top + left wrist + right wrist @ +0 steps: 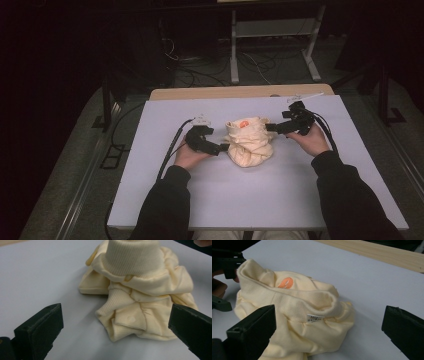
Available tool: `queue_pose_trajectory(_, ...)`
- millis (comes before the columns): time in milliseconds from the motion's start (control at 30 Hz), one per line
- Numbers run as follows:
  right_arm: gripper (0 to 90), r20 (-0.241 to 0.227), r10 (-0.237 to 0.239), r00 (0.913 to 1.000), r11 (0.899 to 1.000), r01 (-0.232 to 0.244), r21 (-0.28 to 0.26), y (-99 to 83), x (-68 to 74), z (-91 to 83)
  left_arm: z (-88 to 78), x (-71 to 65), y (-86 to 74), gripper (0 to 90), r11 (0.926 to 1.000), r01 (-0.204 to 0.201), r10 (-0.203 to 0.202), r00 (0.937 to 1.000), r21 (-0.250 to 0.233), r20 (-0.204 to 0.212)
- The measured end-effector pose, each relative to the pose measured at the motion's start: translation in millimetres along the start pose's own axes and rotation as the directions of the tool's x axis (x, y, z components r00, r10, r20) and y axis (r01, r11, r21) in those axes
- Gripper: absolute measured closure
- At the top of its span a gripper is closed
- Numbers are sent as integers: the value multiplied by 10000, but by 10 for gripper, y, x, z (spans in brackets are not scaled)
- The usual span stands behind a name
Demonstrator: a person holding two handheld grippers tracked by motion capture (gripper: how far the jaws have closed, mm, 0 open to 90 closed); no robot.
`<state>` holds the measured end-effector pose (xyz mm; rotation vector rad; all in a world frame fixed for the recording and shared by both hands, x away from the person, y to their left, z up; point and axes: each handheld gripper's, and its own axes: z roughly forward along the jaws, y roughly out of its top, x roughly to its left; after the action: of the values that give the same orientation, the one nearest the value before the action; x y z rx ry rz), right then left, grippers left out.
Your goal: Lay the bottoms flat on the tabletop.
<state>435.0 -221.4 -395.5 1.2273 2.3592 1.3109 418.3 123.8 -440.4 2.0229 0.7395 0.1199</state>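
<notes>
Centrally on the white table [280, 200] sits a crumpled cream garment [250, 142], bunched into a heap with ribbed cuffs. An orange patch [286, 283] shows inside its ribbed opening, and a small white label [314, 318] carries print too tiny to read. The left gripper [224, 148] meets the heap's left side, jaws spread wide; the right gripper [270, 127] reaches its upper right, jaws likewise spread, holding nothing

Both forearms reach in over the table in dark sleeves. The left gripper [222, 148] and the right gripper [270, 127] point inward toward each other, each with its 2 jaws spread wide.
</notes>
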Motion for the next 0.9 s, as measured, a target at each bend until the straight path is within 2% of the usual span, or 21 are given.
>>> queue_pose_trajectory(100, 0, 70, 15, 10000, 9999, -16, 135, -9, 1, 38, 65, 26, -29, 0, 9999, 109, -109, 9999, -4, 84)
queue_pose_trajectory(200, 73, -119, 61, 9999, 9998, -58, 216, -14, -10, 60, 120, 46, -35, 0, 9998, 203, -203, 9997, 22, 168)
queue_pose_trajectory(367, 135, -227, 105, 9997, 9997, -100, 230, -15, -22, 85, 186, 56, -20, 25, 9987, 446, -454, 9984, 232, 333)
queue_pose_trajectory(400, 140, -177, 124, 9998, 9993, -117, 365, -16, -25, 113, 208, 55, -19, 76, 9985, 460, -471, 9982, 308, 379)
queue_pose_trajectory(467, 142, -155, 106, 9998, 9992, -100, 397, -17, -26, 123, 221, 55, -16, 94, 9984, 433, -449, 9980, 366, 437)
queue_pose_trajectory(567, 167, -129, 131, 9998, 9991, -126, 403, -23, -30, 157, 250, 59, -10, 175, 9978, 510, -536, 9966, 433, 628)
queue_pose_trajectory(633, 191, -153, 185, 9997, 9989, -178, 426, -20, -36, 182, 259, 62, -1, 274, 9973, 593, -632, 9937, 443, 925)
queue_pose_trajectory(667, 198, -121, 165, 9998, 9990, -160, 415, -17, -43, 198, 269, 57, 5, 341, 9969, 602, -648, 9934, 501, 943)
queue_pose_trajectory(700, 215, -168, 208, 9996, 9990, -201, 410, -16, -53, 218, 282, 53, 17, 366, 9958, 607, -663, 9944, 681, 826)
queue_pose_trajectory(733, 254, -277, 373, 9989, 9977, -356, 579, -9, -82, 263, 293, 51, 24, 442, 9951, 627, -694, 9937, 769, 879)
queue_pose_trajectory(767, 254, -277, 373, 9989, 9977, -356, 579, -9, -82, 263, 299, 45, 29, 442, 9952, 555, -635, 9931, 811, 989)
queue_pose_trajectory(833, 315, -482, 522, 9975, 9968, -491, 634, -9, -103, 307, 318, 8, 38, 540, 9961, 356, -429, 9949, 804, 914)
queue_pose_trajectory(867, 379, -603, 522, 9968, 9975, -492, 507, -10, -96, 325, 324, -11, 43, 593, 9965, 216, -286, 9959, 813, 856)
queue_pose_trajectory(900, 379, -603, 522, 9968, 9975, -492, 507, -10, -96, 325, 328, -24, 46, 593, 9968, 123, -186, 9967, 794, 788)
